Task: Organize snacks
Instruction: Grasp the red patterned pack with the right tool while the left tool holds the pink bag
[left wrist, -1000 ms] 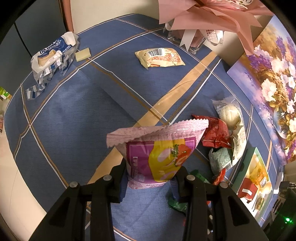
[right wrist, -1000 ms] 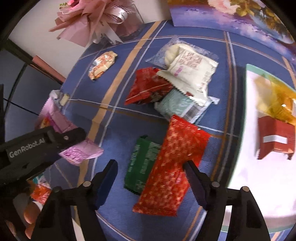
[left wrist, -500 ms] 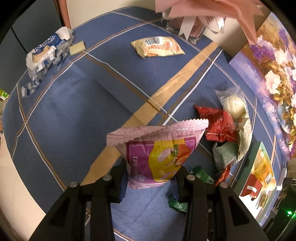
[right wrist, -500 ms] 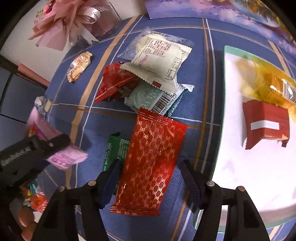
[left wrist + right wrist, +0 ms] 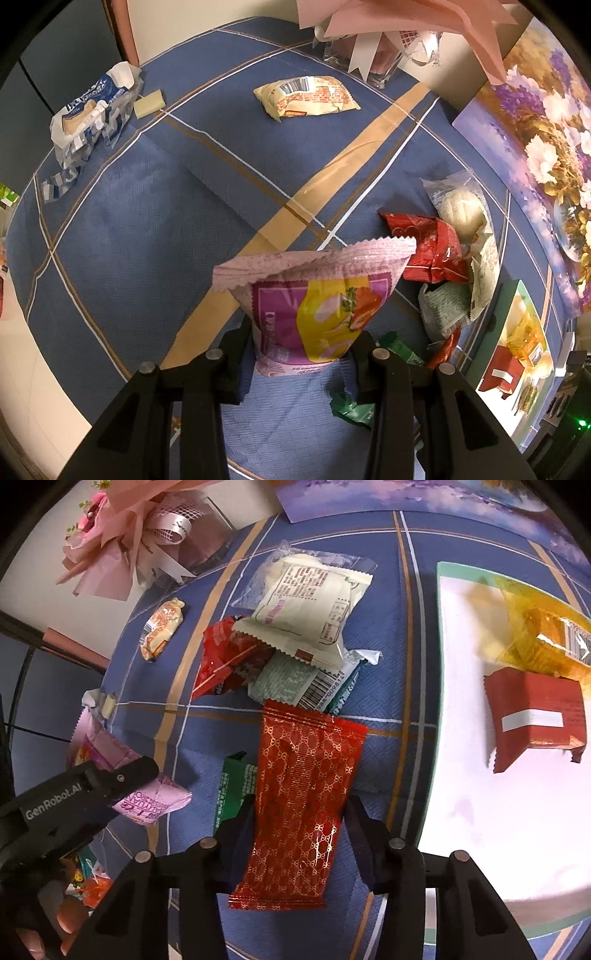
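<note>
The right gripper (image 5: 301, 821) is closing its jaws on the red gold-patterned packet (image 5: 301, 797) lying between them — probably bound for the white tray (image 5: 476, 812) just to the jaws' right, where two snacks already sit. A second ago those jaws stood wide around the packet. The left gripper (image 5: 303, 354) pinches the pink snack packet (image 5: 314, 295) upright, unchanged, clear of the snack pile (image 5: 295, 635) ahead.
</note>
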A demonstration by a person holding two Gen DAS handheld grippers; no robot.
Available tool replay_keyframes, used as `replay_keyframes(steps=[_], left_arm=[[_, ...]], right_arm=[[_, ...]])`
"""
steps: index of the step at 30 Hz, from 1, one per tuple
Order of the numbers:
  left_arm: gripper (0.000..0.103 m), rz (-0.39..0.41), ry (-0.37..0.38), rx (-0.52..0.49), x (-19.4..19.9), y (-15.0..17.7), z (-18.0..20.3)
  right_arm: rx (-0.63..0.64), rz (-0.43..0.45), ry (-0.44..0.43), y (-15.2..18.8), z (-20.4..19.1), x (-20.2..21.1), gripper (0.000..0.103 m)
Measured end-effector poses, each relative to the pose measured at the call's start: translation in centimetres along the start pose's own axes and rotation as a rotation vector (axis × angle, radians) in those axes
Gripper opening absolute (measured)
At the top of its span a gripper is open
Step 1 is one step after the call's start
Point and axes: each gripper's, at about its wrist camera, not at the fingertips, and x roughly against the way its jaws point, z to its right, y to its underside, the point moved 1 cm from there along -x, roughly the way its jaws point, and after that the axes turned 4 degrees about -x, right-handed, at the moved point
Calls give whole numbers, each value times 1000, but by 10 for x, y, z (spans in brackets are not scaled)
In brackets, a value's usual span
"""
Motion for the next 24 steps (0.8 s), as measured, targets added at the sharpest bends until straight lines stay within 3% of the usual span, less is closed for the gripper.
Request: replay_keyframes(steps=[14,24], left_arm=[[41,58,-10,-24,25,2,6],[41,112,-1,-51,44,3,25]], right_arm=[[0,102,-18,-3,-10,41,49],[-40,171,-16,-3,7,75,49]])
